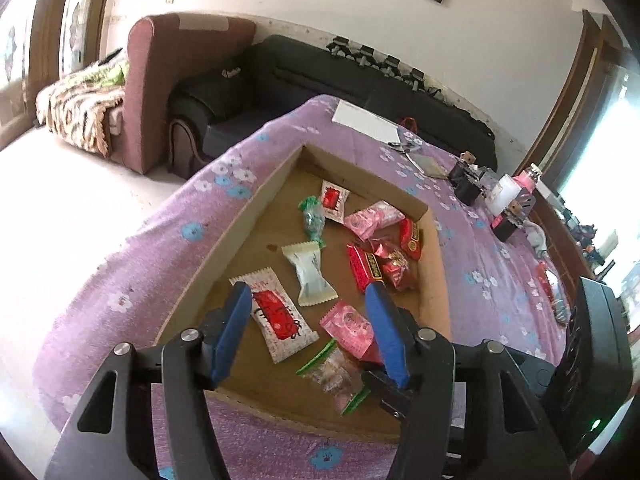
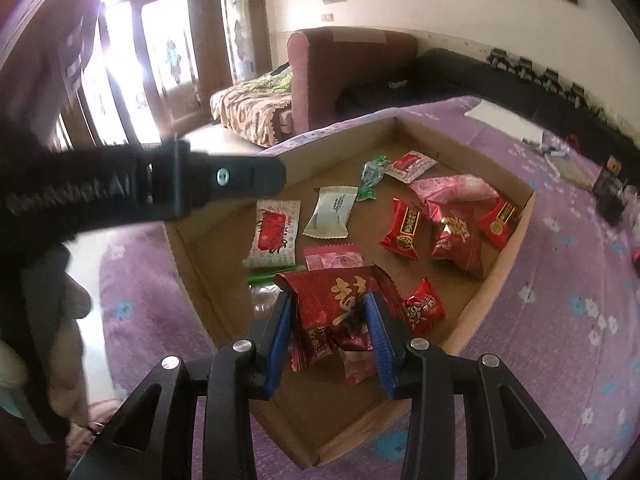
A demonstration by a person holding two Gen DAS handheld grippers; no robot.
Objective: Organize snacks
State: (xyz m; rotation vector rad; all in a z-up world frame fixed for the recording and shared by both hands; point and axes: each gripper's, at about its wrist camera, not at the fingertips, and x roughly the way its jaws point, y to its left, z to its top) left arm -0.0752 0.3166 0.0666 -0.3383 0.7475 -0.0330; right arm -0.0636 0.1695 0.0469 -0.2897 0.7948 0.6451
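A shallow cardboard tray (image 1: 256,216) (image 2: 508,248) on a purple flowered cloth holds several wrapped snacks: red packets (image 1: 366,266) (image 2: 402,226), pink packets (image 1: 372,218) (image 2: 452,186), a white packet (image 1: 310,272) (image 2: 332,210), a white-and-red packet (image 1: 276,314) (image 2: 274,230) and a green-wrapped candy (image 1: 314,218) (image 2: 372,174). My left gripper (image 1: 308,300) is open above the tray's near end, empty. My right gripper (image 2: 330,308) is shut on a dark red packet with gold lettering (image 2: 340,308), held over the tray's near part. The left gripper's body (image 2: 216,178) shows in the right wrist view.
White paper (image 1: 366,122), scissors (image 1: 406,148), small bottles and black holders (image 1: 502,198) lie on the cloth beyond the tray. A black speaker-like box (image 1: 592,364) stands at the right. A maroon armchair (image 1: 156,88) and black sofa (image 1: 320,76) stand behind the table.
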